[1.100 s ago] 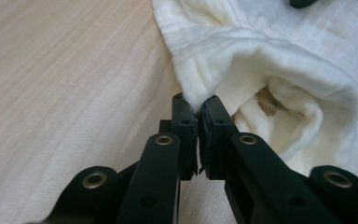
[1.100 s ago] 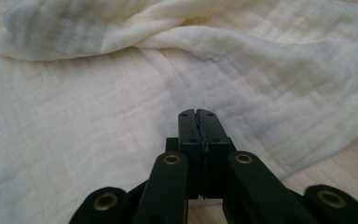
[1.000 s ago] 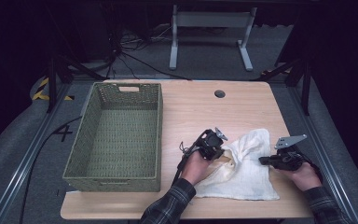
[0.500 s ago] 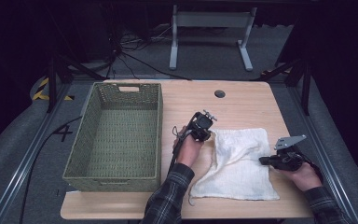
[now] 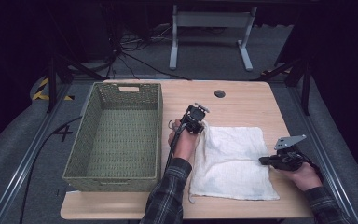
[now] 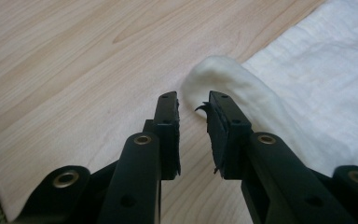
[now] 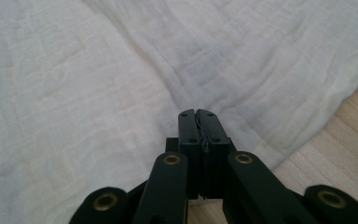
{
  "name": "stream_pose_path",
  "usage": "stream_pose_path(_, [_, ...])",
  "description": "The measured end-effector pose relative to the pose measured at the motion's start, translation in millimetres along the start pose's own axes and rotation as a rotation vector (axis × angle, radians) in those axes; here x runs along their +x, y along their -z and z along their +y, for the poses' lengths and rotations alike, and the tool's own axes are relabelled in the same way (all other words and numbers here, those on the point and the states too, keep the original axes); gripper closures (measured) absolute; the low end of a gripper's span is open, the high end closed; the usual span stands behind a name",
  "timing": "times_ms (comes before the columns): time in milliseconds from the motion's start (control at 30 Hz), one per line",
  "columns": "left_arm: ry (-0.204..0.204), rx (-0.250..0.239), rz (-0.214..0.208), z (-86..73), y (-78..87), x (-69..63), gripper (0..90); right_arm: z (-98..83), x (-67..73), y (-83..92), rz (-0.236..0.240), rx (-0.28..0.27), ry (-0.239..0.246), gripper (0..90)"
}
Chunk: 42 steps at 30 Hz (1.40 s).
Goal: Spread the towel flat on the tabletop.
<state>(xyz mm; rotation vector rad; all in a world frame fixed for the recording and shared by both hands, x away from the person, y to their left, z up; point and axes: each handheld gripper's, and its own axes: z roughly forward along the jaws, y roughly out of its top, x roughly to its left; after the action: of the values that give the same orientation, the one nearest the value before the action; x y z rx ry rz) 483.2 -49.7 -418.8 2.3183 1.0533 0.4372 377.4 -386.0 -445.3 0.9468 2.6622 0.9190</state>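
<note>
Cloth (image 5: 233, 161) flat on table (image 5: 242, 100), right of basket (image 5: 116, 140), long axis near-far. Far-left corner just beyond left gripper (image 5: 195, 115), jaws just opened a crack, nothing between, corner let go. Right gripper (image 5: 266, 160) at cloth's right edge, level, pointing left, clamped tight, apparently pinching that edge.

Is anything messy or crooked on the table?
A little. The white cloth lies mostly flat, but its corner by the left gripper is curled up into a bump. The green basket sits straight.
</note>
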Motion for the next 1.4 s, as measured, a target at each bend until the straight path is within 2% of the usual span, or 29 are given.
stream_pose_path(67, [-0.011, -0.003, -0.02, -4.4, 4.9, -4.2, 72.2, -0.2, 1.4, 0.9, -0.008, 0.0, 0.009, 89.1])
stream_pose_path(133, [-0.016, -0.003, -0.058, -10.5, 11.1, -10.9, 73.6, -0.4, 3.1, 3.5, -0.009, -0.012, 0.007, 89.1])
stream_pose_path(233, [-0.02, -0.026, -0.119, -21.1, 21.4, -20.7, 81.1, -0.8, 7.6, 9.9, -0.005, -0.042, 0.009, 89.2])
stream_pose_path(267, [-0.033, -0.024, -0.13, -26.1, 24.5, -24.3, 83.4, -1.6, 10.0, 11.6, -0.006, -0.044, 0.011, 89.2])
stream_pose_path(367, [-0.036, -0.021, -0.141, -37.5, 25.1, -29.4, 87.1, -5.3, 14.2, 14.5, -0.024, -0.044, 0.018, 89.2])
stream_pose_path(467, [-0.034, 0.01, -0.161, -51.1, 16.1, -35.9, 87.3, -6.6, 5.8, 15.4, -0.065, -0.044, -0.014, 89.2])
stream_pose_path(633, [-0.032, 0.028, -0.161, -58.1, 9.2, -37.1, 87.6, -9.1, -2.4, 9.1, -0.093, -0.013, -0.04, 89.2])
stream_pose_path(733, [-0.03, 0.039, -0.129, -60.4, 12.0, -38.7, 88.3, -9.7, -5.7, 9.0, -0.103, -0.012, -0.047, 89.3])
stream_pose_path(800, [-0.013, 0.043, -0.114, -65.5, 15.7, -39.1, 89.2, -10.6, -6.9, 10.1, -0.109, -0.006, -0.053, 89.3])
stream_pose_path(967, [0.019, 0.047, -0.092, -76.4, 23.6, -39.1, 89.5, -13.9, -8.0, 14.0, -0.118, 0.008, -0.057, 89.3])
stream_pose_path(1067, [0.022, 0.055, -0.076, -80.1, 26.9, -39.3, 89.5, -13.2, -6.8, 13.9, -0.126, 0.012, -0.063, 89.3])
stream_pose_path(1167, [0.024, 0.052, -0.092, -80.2, 27.0, -37.5, 88.8, -12.7, -6.5, 14.0, -0.125, 0.014, -0.059, 89.2])
stream_pose_path(1233, [0.029, 0.047, -0.101, -79.4, 26.7, -36.0, 85.0, -12.6, -7.0, 14.5, -0.123, 0.008, -0.057, 89.0])
stream_pose_path(1367, [0.039, 0.008, -0.119, -72.9, 27.8, -30.8, 81.4, -9.1, -10.5, 16.2, -0.105, -0.03, -0.064, 84.9])
stream_pose_path(1400, [0.039, -0.016, -0.132, -68.6, 28.6, -28.0, 77.8, -5.6, -12.8, 15.3, -0.1, -0.04, -0.062, 81.6])
